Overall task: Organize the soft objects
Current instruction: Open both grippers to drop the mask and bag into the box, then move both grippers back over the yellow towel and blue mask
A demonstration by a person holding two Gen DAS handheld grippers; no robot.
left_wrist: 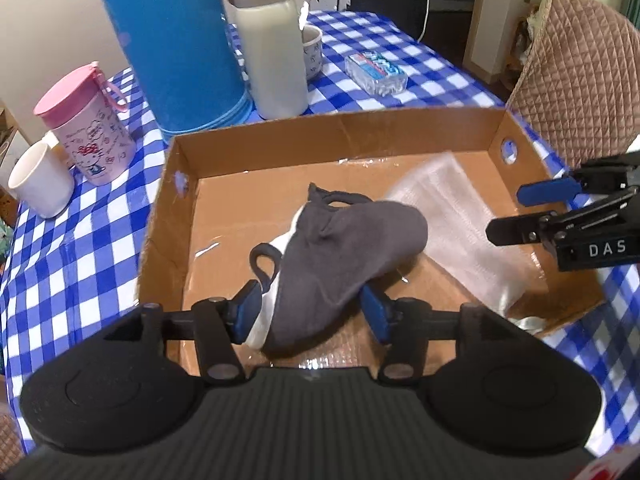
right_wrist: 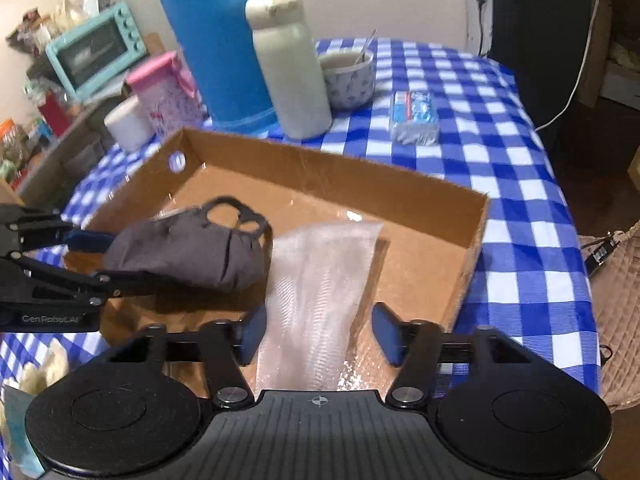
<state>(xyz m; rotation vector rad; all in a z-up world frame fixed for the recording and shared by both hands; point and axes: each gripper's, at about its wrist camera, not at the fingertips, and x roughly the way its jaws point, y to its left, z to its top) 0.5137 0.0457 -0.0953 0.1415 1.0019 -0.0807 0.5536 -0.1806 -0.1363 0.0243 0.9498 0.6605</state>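
From the left wrist camera, the left gripper (left_wrist: 314,312) hangs over the near end of a shallow cardboard box (left_wrist: 328,128) that sits on a blue-and-white checked tablecloth (left_wrist: 92,232). Its jaws stand partly apart, a blue pad on either side of a dark grey face mask (left_wrist: 340,248) with a white lining. Whether the pads touch the cloth I cannot tell, but they do not pinch it. The mask lies in the middle of the box, its ear loops curled toward the far-left corner. Beside it, to the right, a pale gauzy cloth (left_wrist: 460,216) lies across the box floor, a little blurred. The right gripper (left_wrist: 516,216) reaches in from the right edge, its two fingers apart above that cloth. Behind the box stand a tall blue flask (left_wrist: 172,40), a cream bottle (left_wrist: 272,52), a pink-lidded cup (left_wrist: 88,128), a white mug (left_wrist: 38,182) and a pack of tissues (left_wrist: 376,74).

From the right wrist camera, the right gripper (right_wrist: 318,334) is over the near side of the box (right_wrist: 320,168), jaws about half open. The gauzy cloth (right_wrist: 320,276) runs between the blue pads and on toward the middle of the box; neither pad presses on it. To the left the grey mask (right_wrist: 188,256) lies in the box with the left gripper (right_wrist: 96,256) around its near end, fingers spread. A small patterned bowl (right_wrist: 352,80) with a spoon stands beyond the cream bottle (right_wrist: 292,72).
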